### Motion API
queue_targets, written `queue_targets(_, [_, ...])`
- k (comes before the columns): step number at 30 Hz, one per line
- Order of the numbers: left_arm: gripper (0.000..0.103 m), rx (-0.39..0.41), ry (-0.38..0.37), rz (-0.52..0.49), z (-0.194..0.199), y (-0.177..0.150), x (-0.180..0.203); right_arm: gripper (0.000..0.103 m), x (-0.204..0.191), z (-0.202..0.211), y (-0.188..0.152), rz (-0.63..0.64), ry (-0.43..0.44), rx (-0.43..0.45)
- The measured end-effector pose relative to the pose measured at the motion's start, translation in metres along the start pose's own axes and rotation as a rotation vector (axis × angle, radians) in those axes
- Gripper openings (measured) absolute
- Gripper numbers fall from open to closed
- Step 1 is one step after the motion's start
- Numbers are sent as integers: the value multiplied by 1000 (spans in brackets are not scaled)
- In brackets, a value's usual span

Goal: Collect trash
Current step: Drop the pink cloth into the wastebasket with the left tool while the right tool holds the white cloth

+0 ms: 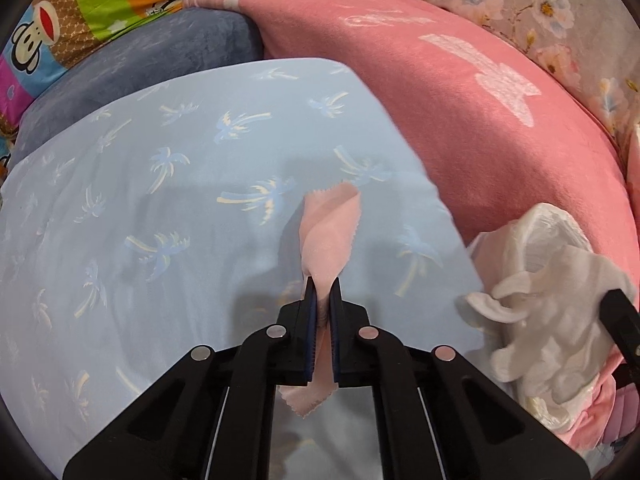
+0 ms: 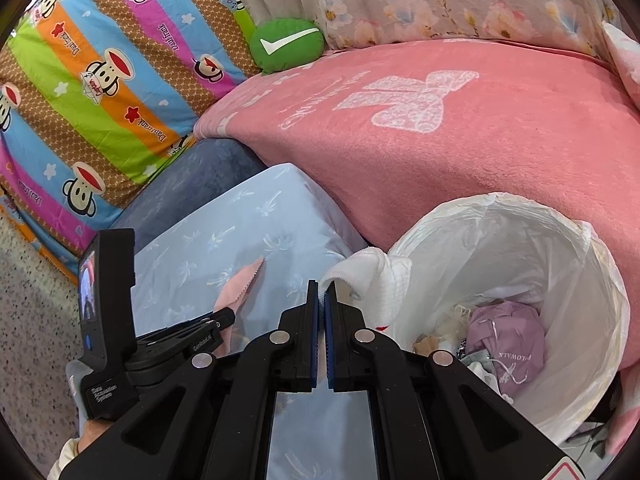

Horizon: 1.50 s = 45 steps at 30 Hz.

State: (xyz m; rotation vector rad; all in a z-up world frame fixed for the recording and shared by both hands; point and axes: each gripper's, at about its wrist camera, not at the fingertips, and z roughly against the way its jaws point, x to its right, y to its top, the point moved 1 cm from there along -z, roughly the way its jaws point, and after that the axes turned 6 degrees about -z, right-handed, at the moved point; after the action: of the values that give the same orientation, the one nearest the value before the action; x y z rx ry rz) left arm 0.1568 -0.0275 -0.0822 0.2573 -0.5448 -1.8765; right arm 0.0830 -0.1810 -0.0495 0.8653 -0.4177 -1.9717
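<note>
Pink fabric scrap, pinking-cut along its edges, is clamped between the blue-padded fingers of the left hand-held gripper; most of it stands up and twists beyond the fingertips, and a short tail hangs out behind the pads. Below it lies a pale blue sheet with a palm-tree print, and whether the scrap's far end touches the sheet cannot be told. From the right wrist camera the same scrap shows above the sheet, beside the left gripper's black body. The right hand-held gripper has its jaws nearly together, pinched on the edge of a white waffle-textured cloth, which drapes from the fingertips against the near rim of a bin lined with a white plastic bag. Inside the bin sit a crumpled purple bag with white lettering and other scraps too jumbled to name. In the left wrist view the white cloth and the bag rim appear at the right, with one black finger of the right gripper beside them. A pink blanket with a white bow pattern lies behind the bin, a grey-blue cushion borders the sheet, and a striped cartoon-monkey quilt, a green pillow with a white check mark and a floral cloth fill the back.
</note>
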Motion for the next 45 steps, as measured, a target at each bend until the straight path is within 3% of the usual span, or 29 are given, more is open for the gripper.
queue_targets(22, [6,107,-114,-213,60,-1,111,3,56,92,9,-73,-49,143])
queue_targets(33, [6,125,-166,-313,69,2,165,3,98,116,16,-137,-89,188])
queue_targets(41, [7,112,-206,-333,66,4,184,3,116,120,18,-165,-107,199])
queue_targets(44, [27,110,-195,-325,65,5,183,3,118,120,20,-168,-110,202])
queue_targets(45, [41,115,-190,-317,65,6,182,3,119,120,20,-166,-111,202])
